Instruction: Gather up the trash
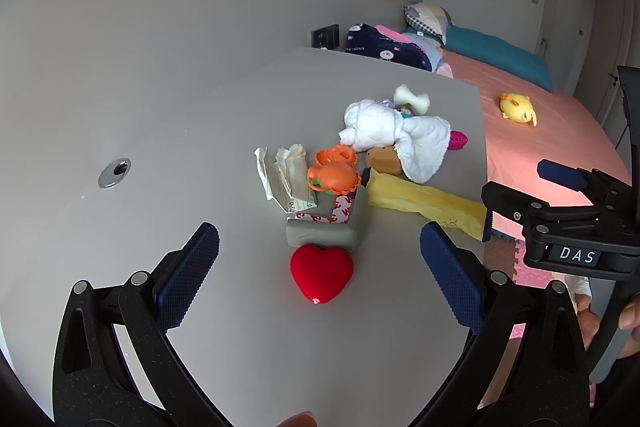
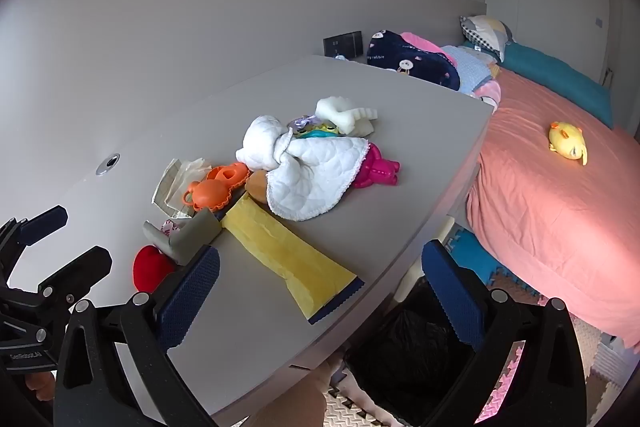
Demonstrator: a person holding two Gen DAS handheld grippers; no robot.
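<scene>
On the grey table lie a yellow wrapper, crumpled paper and a grey strip with red-and-white backing. A black-lined trash bin stands on the floor below the table's right edge. My left gripper is open and empty, above a red heart. My right gripper is open and empty, over the table edge near the wrapper's end; it also shows in the left wrist view.
Toys sit among the trash: orange moulds, a white quilted cloth, a pink mould, a white bone. A cable hole is at the left. A pink bed with a yellow plush lies right.
</scene>
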